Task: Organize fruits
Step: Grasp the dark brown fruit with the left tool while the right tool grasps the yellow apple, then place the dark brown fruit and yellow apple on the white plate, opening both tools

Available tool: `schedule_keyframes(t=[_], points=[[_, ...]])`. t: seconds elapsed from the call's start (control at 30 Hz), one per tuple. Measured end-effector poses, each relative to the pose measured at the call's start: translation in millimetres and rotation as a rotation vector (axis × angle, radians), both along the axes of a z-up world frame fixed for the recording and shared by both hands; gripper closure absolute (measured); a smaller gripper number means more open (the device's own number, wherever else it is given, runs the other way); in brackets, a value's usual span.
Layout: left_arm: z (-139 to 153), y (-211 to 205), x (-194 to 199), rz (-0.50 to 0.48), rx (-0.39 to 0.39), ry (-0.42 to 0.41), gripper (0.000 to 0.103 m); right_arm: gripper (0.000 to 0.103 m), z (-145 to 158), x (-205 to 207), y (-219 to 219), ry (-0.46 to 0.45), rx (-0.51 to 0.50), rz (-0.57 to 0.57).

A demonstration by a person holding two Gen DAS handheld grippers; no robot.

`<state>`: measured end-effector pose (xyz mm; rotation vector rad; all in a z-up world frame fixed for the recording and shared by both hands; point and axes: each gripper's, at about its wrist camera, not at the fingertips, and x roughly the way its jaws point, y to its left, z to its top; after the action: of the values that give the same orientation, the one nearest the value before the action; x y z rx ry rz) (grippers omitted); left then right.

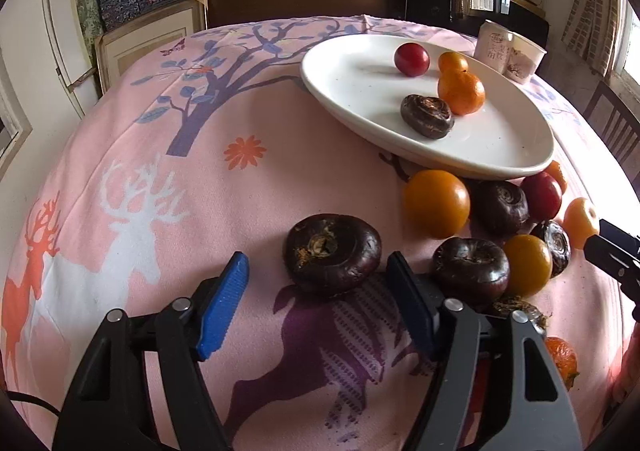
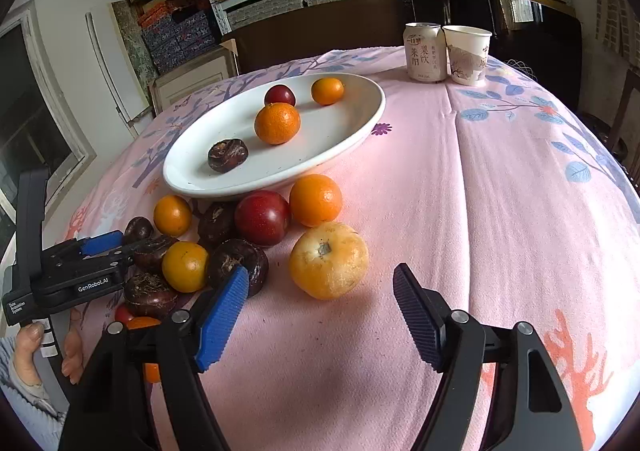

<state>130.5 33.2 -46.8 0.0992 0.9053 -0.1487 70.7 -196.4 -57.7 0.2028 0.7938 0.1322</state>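
A white oval plate (image 1: 504,143) (image 2: 344,131) holds a red plum, two oranges and a dark water chestnut (image 1: 427,116) (image 2: 227,154). In front of it lies a pile of oranges, plums and water chestnuts on the pink cloth. My left gripper (image 1: 318,275) is open, its fingers just short of a large water chestnut (image 1: 333,251); it also shows in the right wrist view (image 2: 100,247). My right gripper (image 2: 322,287) is open, just in front of a pale yellow-orange fruit (image 2: 329,259); its tip shows in the left wrist view (image 1: 612,251).
A drink can (image 2: 425,51) and a paper cup (image 2: 467,54) stand at the far edge of the table. Shelves with boxes and a dark chair stand behind. The pink cloth stretches right of the pile (image 2: 500,211).
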Motion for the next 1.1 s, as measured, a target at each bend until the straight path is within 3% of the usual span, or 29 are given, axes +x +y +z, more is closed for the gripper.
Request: schedule_keyframes(t=[0.07, 0.13, 0.17, 0.4, 0.6, 0.77, 0.9, 0.97, 1.0, 1.1], points=[[0, -1, -1, -0.006, 0.000, -0.002, 0.041, 0.039, -2, 2, -1, 0.013, 0.015, 0.000], [1, -2, -3, -0.016, -0.008, -0.005, 0.052, 0.061, -6, 6, -4, 0.037, 0.036, 0.002], [1, -3, -4, -0.020, -0.009, -0.007, 0.055, 0.063, -8, 6, -5, 0.045, 0.047, 0.001], [15, 7, -10, 0.004, -0.064, -0.054, 0.057, 0.064, -2, 1, -6, 0.008, 0.069, 0.003], [48, 5, -1, 0.003, -0.132, -0.114, 0.057, 0.064, 25, -5, -13, -0.124, 0.072, -0.024], [62, -21, 36, -0.020, -0.116, -0.126, 0.057, 0.064, 51, 31, -8, -0.139, 0.087, -0.008], [56, -37, 60, -0.030, -0.116, -0.124, 0.056, 0.064, 47, 68, 3, -0.131, 0.065, -0.009], [49, -41, 66, -0.043, -0.125, -0.117, 0.047, 0.062, 39, 75, 6, -0.116, 0.066, -0.005], [46, -42, 67, -0.052, -0.113, -0.115, 0.034, 0.058, 37, 76, 7, -0.110, 0.053, 0.005], [42, -44, 66, -0.057, -0.078, -0.118, 0.031, 0.049, 40, 69, 7, -0.138, 0.038, -0.002]])
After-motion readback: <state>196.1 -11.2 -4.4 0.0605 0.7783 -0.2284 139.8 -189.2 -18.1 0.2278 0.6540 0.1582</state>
